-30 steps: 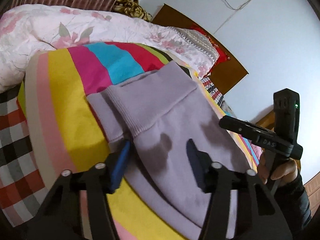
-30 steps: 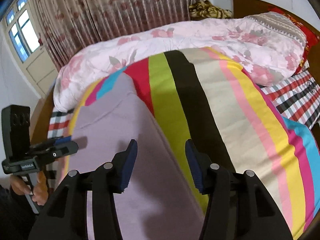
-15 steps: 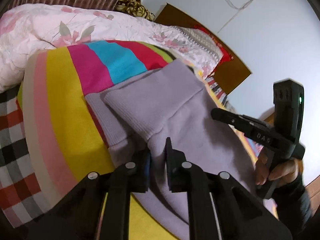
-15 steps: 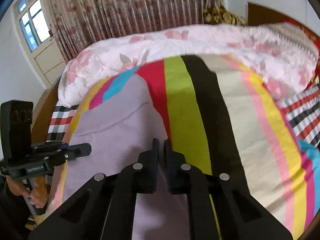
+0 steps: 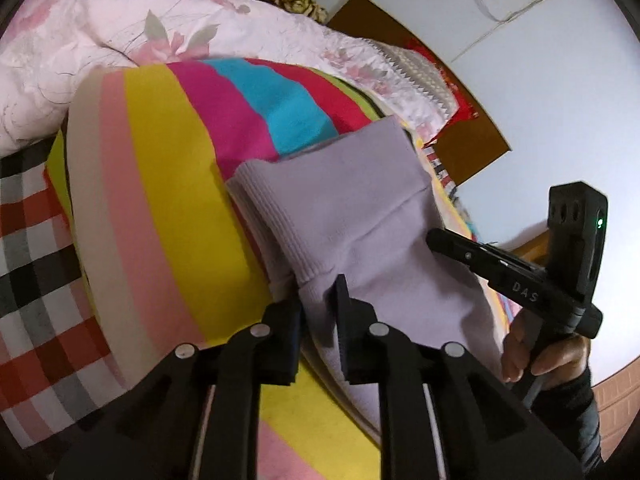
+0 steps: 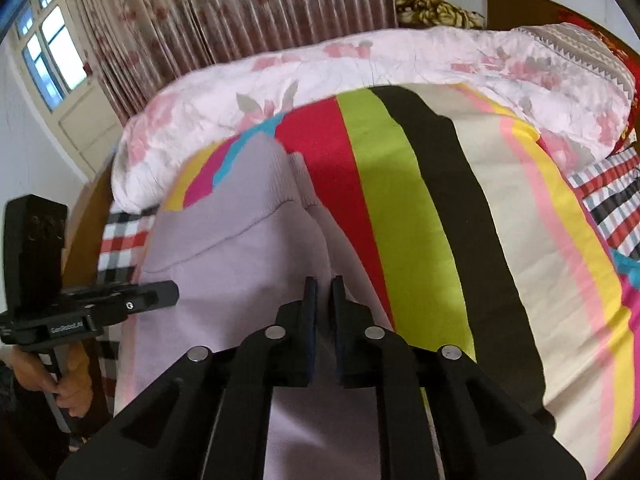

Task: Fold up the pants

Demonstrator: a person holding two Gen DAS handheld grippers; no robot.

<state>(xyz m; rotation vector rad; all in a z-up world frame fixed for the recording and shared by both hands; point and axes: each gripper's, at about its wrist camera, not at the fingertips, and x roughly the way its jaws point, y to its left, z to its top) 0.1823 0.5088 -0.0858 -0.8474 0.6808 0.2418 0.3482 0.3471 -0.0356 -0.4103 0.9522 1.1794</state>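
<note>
Lilac pants (image 5: 352,208) lie folded lengthwise on a striped blanket (image 5: 160,168), ribbed cuffs toward the far end. My left gripper (image 5: 320,300) is shut on the pants' near-left edge just below the cuffs and lifts the cloth. My right gripper (image 6: 323,300) is shut on the pants' (image 6: 240,264) right edge. Each gripper shows in the other's view: the right gripper (image 5: 440,240) at the right, the left gripper (image 6: 160,296) at the left.
A pink floral quilt (image 6: 360,68) is bunched along the far side of the bed. A checked sheet (image 5: 32,248) lies under the blanket. A wooden headboard (image 5: 472,148), a white wall and curtains (image 6: 240,12) stand behind.
Both grippers went from open over the pants to shut on the pants' edges. The cloth has since risen and bunched near the cuffs.
</note>
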